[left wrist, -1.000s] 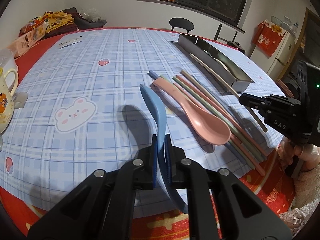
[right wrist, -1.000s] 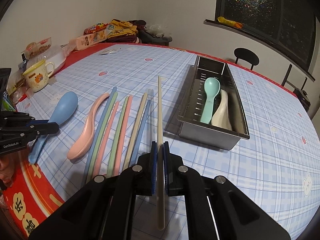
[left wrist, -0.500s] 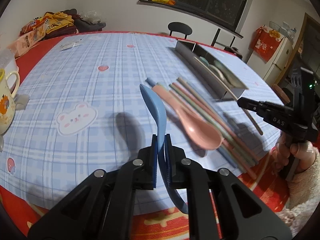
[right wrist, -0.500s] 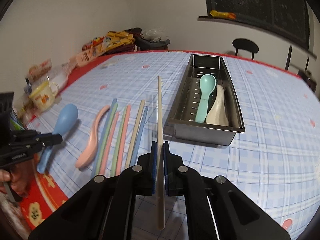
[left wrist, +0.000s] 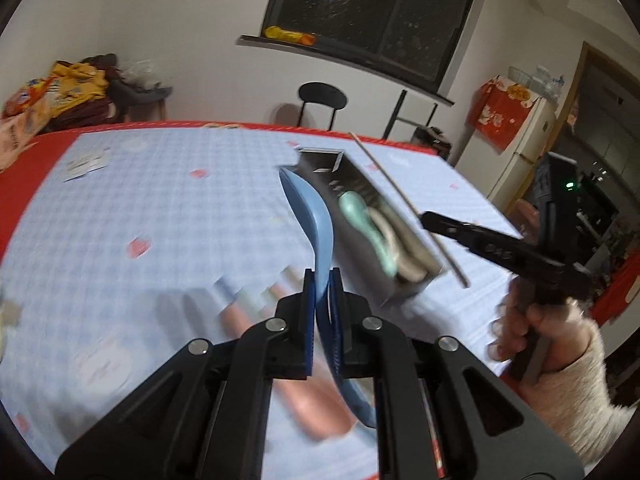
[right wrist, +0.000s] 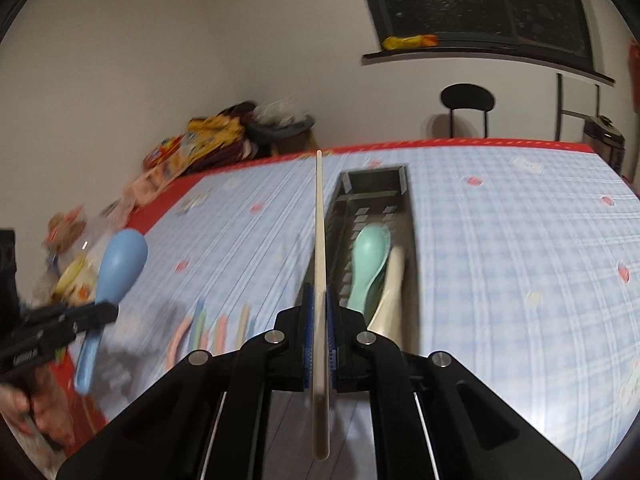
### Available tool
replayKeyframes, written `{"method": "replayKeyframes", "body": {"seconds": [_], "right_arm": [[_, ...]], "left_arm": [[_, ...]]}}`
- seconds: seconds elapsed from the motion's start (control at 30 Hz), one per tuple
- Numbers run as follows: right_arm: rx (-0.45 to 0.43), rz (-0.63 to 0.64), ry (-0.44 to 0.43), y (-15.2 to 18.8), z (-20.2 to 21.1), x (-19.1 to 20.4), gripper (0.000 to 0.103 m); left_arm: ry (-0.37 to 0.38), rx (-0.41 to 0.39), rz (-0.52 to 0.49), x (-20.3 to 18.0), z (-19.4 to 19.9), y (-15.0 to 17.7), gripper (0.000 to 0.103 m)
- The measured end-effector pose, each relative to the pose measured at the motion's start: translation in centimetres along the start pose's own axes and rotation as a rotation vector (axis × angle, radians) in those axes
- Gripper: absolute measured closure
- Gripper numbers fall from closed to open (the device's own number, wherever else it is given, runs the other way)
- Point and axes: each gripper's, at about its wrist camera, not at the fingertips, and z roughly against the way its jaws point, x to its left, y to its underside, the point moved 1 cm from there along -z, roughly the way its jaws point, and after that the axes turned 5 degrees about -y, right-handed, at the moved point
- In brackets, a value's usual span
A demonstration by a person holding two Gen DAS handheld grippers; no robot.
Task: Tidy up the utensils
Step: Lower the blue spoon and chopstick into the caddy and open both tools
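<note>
While the left gripper point(left wrist: 322, 280) pinches the blue spoon point(left wrist: 312, 216) and the right gripper point(right wrist: 319, 300) the chopstick point(right wrist: 319, 220), both have lifted toward the tray point(right wrist: 408, 216).

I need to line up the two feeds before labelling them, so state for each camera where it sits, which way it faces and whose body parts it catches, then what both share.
Left wrist: on the left gripper, facing across the table toward the metal tray; shows its jaws shut on the blue spoon, plus the right hand.
Right wrist: on the right gripper, facing along the tray; shows its jaws shut on the beige chopstick, plus the left gripper.
Shared: tray, green spoon, blue spoon, chopstick, chair.
</note>
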Motion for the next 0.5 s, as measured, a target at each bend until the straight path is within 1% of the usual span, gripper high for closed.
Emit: {"method": "replayKeyframes", "body": {"seconds": [0.1,0.2,0.3,0.37,0.43,0.5], "right_arm": [[-0.027,-0.078,-0.023,-0.9,-0.8,-1.7,0.096],[-0.014,-0.096,-0.023,-0.4,-1.5,-2.9,0.096],[0.001,-0.132,-0.029,0.2,-2.1,-4.0,0.096],[0.01,-0.147,-0.031,0.5,-2.4,-4.3,0.096],[0.022,-0.155,-0.021,0.8,-2.7,-4.6,0.096],[0.03,-0.169,-0.022,1.0,-3.0,-4.9,0.096]], "left_arm": [[0.026,-0.001,0.001,-1.8,-2.5,-2.2,0.092],[0.059,0.02,0.005,-3.9,-5.5,-3.7,0.092],[0.07,0.052,0.021,-5.0,-8.5,-4.7,0.092],[0.065,0.084,0.032,-5.6,-10.7,-5.0,0.092],[0.042,0.114,0.026,-6.2,-12.9,-5.2,0.092],[0.019,0.133,0.019,-6.4,-14.2,-5.3,0.092]]}}
